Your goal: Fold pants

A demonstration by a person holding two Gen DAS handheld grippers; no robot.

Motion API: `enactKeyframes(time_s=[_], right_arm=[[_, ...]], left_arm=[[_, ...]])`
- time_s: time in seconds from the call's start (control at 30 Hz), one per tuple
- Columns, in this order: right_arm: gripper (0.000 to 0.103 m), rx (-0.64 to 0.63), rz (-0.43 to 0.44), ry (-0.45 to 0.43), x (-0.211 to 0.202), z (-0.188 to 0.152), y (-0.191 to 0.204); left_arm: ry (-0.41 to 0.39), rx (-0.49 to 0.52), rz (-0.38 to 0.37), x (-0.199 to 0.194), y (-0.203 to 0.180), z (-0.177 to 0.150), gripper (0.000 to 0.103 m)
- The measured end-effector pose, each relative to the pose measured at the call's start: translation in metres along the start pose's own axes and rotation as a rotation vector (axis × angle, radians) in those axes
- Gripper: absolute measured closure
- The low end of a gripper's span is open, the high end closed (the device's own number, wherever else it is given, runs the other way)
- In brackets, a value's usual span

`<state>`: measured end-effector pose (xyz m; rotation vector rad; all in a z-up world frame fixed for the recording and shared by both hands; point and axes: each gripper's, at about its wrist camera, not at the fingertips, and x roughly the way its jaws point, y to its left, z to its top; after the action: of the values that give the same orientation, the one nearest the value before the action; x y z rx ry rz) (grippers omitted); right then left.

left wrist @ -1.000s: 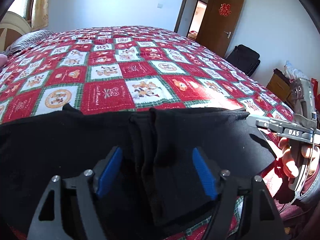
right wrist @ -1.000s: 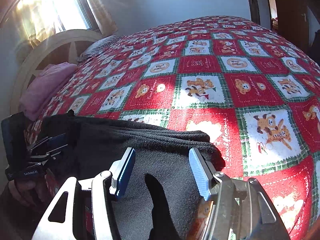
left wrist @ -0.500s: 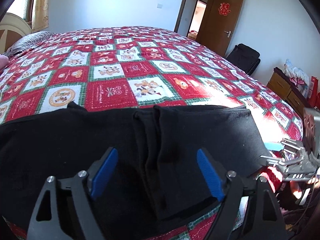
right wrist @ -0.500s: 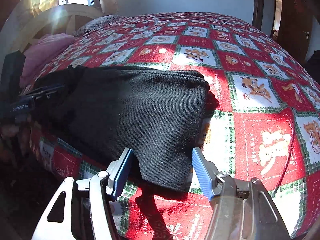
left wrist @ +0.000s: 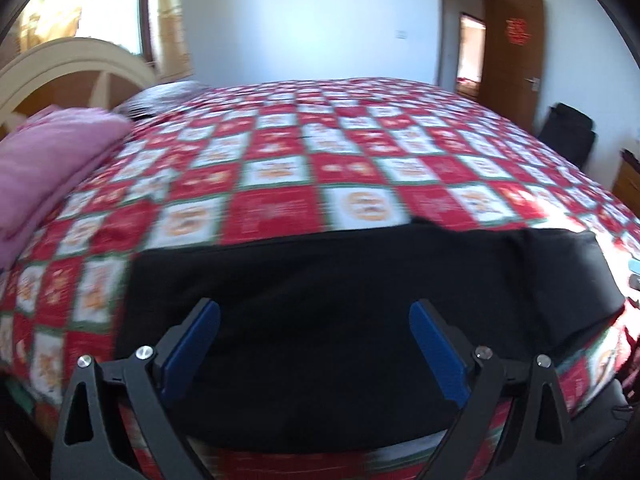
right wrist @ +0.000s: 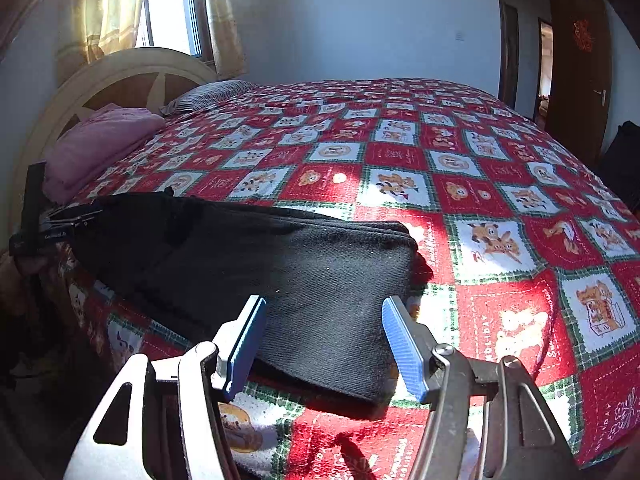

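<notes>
Black pants [left wrist: 360, 320] lie folded in a long band across the near edge of the bed with the red patchwork quilt [left wrist: 280, 208]. My left gripper [left wrist: 313, 312] hovers over their middle. Its jaws are opening wide and the blue pads touch no cloth. In the right wrist view the thicker folded end of the pants [right wrist: 320, 280] lies under my right gripper [right wrist: 323, 308]. That gripper is open and holds nothing. The left gripper [right wrist: 52, 228] shows at the pants' far left end.
A folded pink blanket [right wrist: 100, 140] and a striped pillow [right wrist: 208, 94] lie by the cream headboard [right wrist: 132, 76]. The bed edge drops off just below the pants. A brown door [left wrist: 512, 52] and a black bag [left wrist: 568, 132] stand at the right.
The left gripper has swung left along the pants and its jaws have spread wider; the pink blanket came into its view. The right gripper has drawn back and up off the folded end.
</notes>
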<state>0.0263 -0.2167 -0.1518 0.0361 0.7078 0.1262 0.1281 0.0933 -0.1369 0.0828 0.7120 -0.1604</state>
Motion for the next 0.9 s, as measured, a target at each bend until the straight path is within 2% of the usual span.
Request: enactKeyframes(time_s=[0.07, 0.13, 0.27, 0.33, 0.37, 0.43, 0.47, 0.5, 0.53, 0.63, 0.73, 0.9], right_arm=[[0.041, -0.022, 0.014, -0.007, 0.001, 0.002, 0.010], [0.041, -0.039, 0.027, -0.015, 0.003, 0.004, 0.019], [0.041, -0.062, 0.053, -0.008, 0.015, 0.012, 0.040], [0.041, -0.073, 0.068, -0.006, 0.020, 0.015, 0.052], [0.041, -0.079, 0.078, -0.004, 0.023, 0.017, 0.058], [0.041, -0.098, 0.097, 0.001, 0.030, 0.019, 0.074], [0.041, -0.108, 0.107, 0.004, 0.034, 0.019, 0.081], [0.041, -0.117, 0.115, 0.009, 0.036, 0.017, 0.089], [0.041, -0.127, 0.124, 0.016, 0.040, 0.016, 0.096], [0.041, -0.154, 0.149, 0.032, 0.046, 0.011, 0.114], [0.041, -0.178, 0.163, 0.044, 0.050, 0.005, 0.127], [0.041, -0.178, 0.172, 0.064, 0.055, -0.001, 0.132]], left_arm=[[-0.006, -0.044, 0.068, -0.004, 0.035, -0.006, 0.005], [-0.010, -0.097, 0.090, -0.005, 0.062, -0.011, 0.005], [0.011, -0.191, 0.095, -0.003, 0.099, -0.025, 0.011], [0.034, -0.247, 0.048, -0.001, 0.111, -0.036, 0.018], [0.041, -0.269, 0.031, -0.002, 0.113, -0.040, 0.023], [0.047, -0.323, -0.011, -0.001, 0.121, -0.050, 0.025], [0.052, -0.343, -0.033, 0.001, 0.123, -0.053, 0.031], [0.057, -0.359, -0.061, 0.002, 0.123, -0.055, 0.043], [0.066, -0.365, -0.079, 0.005, 0.121, -0.057, 0.045], [0.079, -0.347, -0.061, 0.012, 0.115, -0.061, 0.045], [0.075, -0.370, -0.082, 0.015, 0.121, -0.065, 0.044], [0.069, -0.366, -0.092, 0.014, 0.125, -0.065, 0.044]])
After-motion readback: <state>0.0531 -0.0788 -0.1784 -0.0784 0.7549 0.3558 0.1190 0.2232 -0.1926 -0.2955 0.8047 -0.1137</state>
